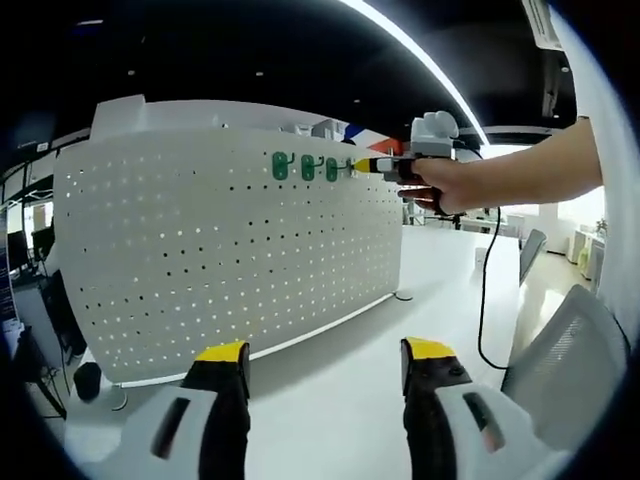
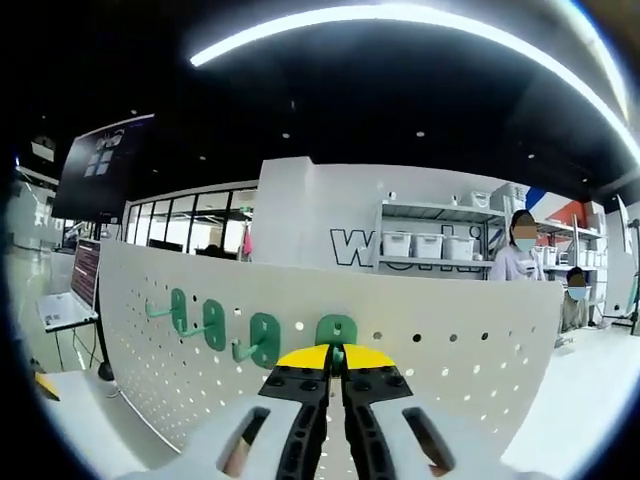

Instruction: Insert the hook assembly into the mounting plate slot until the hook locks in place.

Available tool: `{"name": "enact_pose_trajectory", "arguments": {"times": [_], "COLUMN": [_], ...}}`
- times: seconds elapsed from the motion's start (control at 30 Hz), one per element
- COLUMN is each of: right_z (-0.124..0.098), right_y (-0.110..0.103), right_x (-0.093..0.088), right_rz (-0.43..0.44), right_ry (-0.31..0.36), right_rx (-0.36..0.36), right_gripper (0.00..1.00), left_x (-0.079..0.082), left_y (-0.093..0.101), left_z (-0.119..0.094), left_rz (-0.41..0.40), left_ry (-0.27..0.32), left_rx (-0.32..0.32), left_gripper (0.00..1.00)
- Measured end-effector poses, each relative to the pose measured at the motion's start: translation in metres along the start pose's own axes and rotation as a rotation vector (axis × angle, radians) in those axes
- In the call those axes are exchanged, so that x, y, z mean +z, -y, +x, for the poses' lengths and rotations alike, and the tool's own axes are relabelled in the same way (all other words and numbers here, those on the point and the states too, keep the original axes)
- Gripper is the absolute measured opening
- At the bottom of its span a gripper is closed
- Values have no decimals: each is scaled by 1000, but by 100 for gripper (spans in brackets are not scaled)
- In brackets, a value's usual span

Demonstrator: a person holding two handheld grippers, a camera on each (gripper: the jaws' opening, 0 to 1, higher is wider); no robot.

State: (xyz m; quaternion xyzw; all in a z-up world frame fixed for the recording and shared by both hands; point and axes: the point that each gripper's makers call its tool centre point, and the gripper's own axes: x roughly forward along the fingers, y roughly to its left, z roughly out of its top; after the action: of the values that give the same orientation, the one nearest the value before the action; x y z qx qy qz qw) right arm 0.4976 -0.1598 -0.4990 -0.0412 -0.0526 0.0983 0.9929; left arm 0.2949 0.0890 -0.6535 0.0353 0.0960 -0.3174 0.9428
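The right gripper (image 2: pixel 334 357) is pressing straight in at the pegboard (image 2: pixel 440 350), jaws clamped on a green hook (image 2: pixel 337 331) whose backplate is sitting flat against the holes near the top edge. Its prong is pointing back along the jaws, out from the board. Three more green hooks (image 2: pixel 210 325) are lining up just beside it. The left gripper (image 1: pixel 325 365) is hanging well back and low, jaws apart, holding nothing. I'm judging the hook nearly seated; locked or not, I can't tell.

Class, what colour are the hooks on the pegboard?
Green hooks, clearest in the right gripper view.
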Motion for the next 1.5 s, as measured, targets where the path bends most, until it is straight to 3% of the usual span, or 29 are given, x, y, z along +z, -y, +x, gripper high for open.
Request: {"name": "enact_pose_trajectory", "arguments": {"times": [0.27, 0.57, 0.93, 1.3, 1.5], "right_z": [2, 6, 4, -6, -6], "right_y": [-2, -3, -3, -8, -11], "right_x": [-3, -6, -7, -17, -16], "right_rz": [6, -12, -31, -4, 5], "right_ry": [-8, -59, -75, -87, -87], "right_rx": [-14, -97, -77, -29, -18], "right_gripper": [2, 2, 4, 29, 33], "left_x": [0, -4, -10, -13, -13], "left_y": [-2, 0, 0, 3, 4], "left_z": [0, -2, -6, -5, -4], "left_rz": [-4, -6, -21, -22, -20], "left_ry": [-2, -6, -8, -12, -13], "left_rx": [6, 3, 11, 6, 1], "left_gripper": [60, 59, 58, 60, 60]}}
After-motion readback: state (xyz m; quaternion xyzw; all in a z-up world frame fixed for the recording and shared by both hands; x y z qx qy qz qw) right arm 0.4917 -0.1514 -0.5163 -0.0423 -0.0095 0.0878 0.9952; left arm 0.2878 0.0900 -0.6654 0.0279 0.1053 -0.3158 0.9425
